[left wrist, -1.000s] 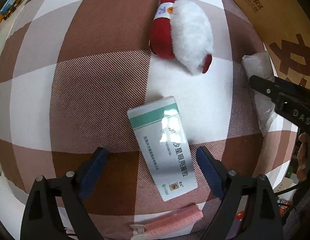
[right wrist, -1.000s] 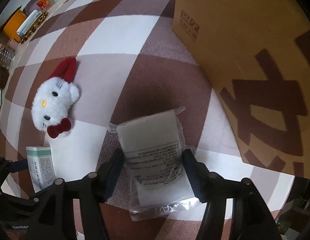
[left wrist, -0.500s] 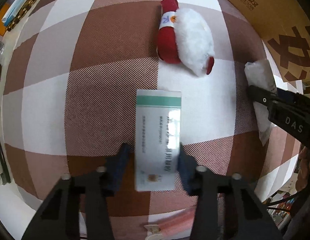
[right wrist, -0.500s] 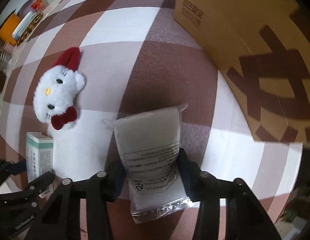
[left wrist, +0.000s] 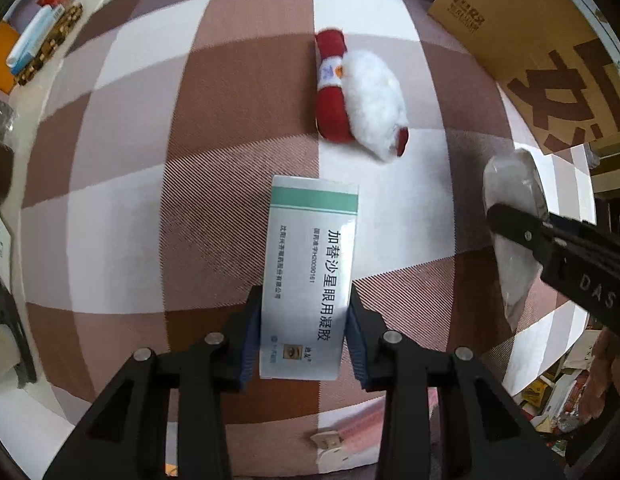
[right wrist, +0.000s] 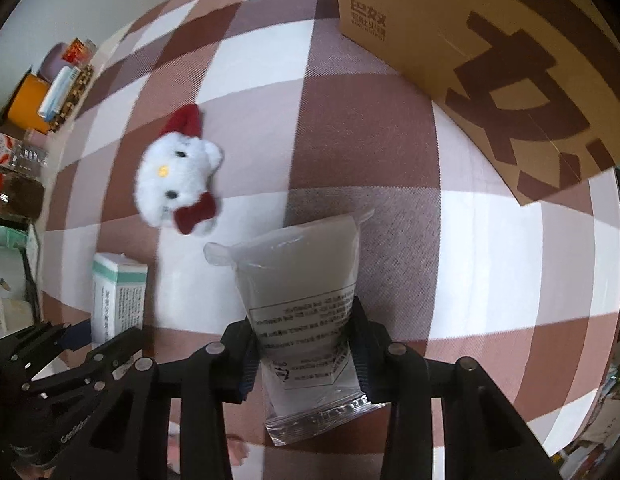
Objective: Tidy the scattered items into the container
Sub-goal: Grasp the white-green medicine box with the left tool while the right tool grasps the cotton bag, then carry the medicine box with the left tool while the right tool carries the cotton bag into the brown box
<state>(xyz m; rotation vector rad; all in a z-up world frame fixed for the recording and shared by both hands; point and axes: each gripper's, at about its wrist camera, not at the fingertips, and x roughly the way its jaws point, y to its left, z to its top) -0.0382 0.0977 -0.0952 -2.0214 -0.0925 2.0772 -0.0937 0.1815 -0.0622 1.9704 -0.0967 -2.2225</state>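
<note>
One white, green-banded medicine box (left wrist: 310,276) — clamped by left gripper (left wrist: 304,336); one clear pouch (right wrist: 306,300) — right gripper (right wrist: 306,354) closing onto it, beside one cat plush (right wrist: 176,184).

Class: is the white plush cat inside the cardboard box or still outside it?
Outside: the plush cat lies on the checked cloth, apart from the cardboard box.

One medicine box (left wrist: 310,280), one plastic pouch (right wrist: 306,304), one plush toy (left wrist: 361,96), one cardboard box (right wrist: 469,20)

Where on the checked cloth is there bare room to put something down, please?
Bare cloth stretches left of the plush toy and medicine box. Another patch lies between the plastic pouch and cardboard box. It is crowded between toy, box and pouch.
</note>
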